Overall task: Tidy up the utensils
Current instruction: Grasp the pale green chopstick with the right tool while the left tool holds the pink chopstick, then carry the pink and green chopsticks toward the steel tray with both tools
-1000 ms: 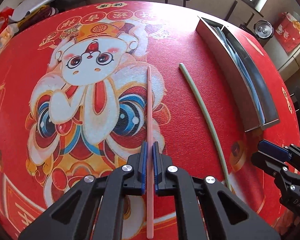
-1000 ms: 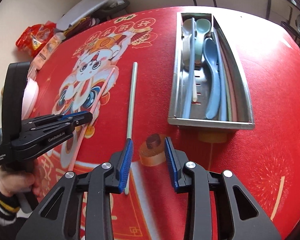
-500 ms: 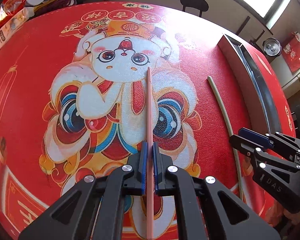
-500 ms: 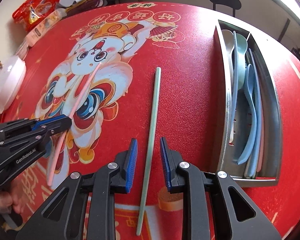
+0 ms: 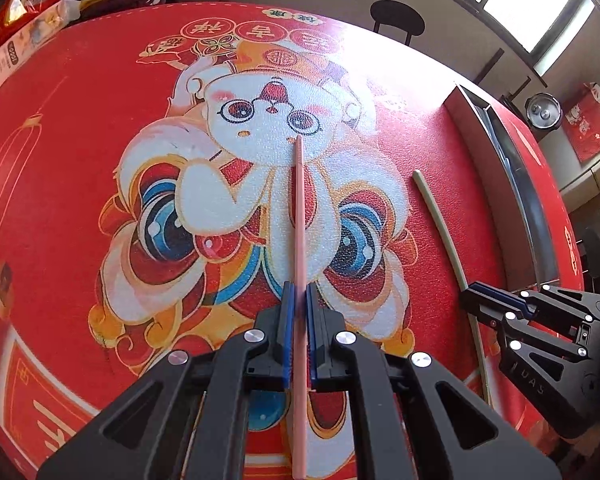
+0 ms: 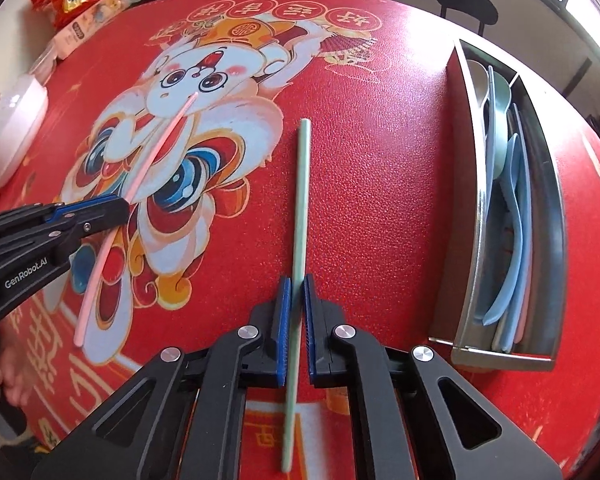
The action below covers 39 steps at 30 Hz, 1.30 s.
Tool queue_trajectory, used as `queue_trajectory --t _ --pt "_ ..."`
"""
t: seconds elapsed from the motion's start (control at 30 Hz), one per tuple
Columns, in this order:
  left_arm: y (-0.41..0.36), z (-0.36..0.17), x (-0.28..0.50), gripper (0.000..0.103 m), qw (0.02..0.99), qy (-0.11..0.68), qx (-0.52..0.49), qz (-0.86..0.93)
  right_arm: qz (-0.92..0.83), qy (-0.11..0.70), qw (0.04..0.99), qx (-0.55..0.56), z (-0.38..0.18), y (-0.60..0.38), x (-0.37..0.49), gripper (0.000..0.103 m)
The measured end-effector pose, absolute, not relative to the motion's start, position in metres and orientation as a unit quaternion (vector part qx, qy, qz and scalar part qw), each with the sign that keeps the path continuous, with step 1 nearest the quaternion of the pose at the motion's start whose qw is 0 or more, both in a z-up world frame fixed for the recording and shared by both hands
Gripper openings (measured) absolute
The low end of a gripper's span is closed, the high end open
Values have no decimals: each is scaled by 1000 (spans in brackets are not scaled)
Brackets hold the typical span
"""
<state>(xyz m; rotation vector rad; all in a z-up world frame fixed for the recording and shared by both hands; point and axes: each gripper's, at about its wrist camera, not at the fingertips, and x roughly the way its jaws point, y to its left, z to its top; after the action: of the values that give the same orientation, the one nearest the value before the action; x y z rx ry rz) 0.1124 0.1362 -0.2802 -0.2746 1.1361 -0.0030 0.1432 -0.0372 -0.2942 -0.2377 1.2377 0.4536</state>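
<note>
Steel utensil tray (image 6: 466, 264) at right edge of red printed mat (image 6: 380, 200), long and narrow, divided lengthwise. Inside: blue and pale-green spoons (image 6: 504, 208) stacked lengthwise, thin pale sticks alongside; exact compartment split hard to read.

Left gripper (image 5: 299, 300) pressed together on pink chopstick (image 5: 300, 216), pinched near mid-length, far tip over rabbit print.

Right gripper (image 6: 297, 292) just closed, pads now clamping pale green chopstick (image 6: 303, 184), rear end trailing out below the fingers. Green chopstick between pink one and tray, well apart from both.
</note>
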Motion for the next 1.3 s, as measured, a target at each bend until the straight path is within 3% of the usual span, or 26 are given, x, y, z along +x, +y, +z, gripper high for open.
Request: queue_trajectory --t 0.5,1.3 --pt "124 -279 103 8 843 533 -74 -18 226 574 785 -64 -296 -66 112 6" --pt "131 -278 89 6 835 539 -108 -31 229 584 777 -51 -296 -75 107 6"
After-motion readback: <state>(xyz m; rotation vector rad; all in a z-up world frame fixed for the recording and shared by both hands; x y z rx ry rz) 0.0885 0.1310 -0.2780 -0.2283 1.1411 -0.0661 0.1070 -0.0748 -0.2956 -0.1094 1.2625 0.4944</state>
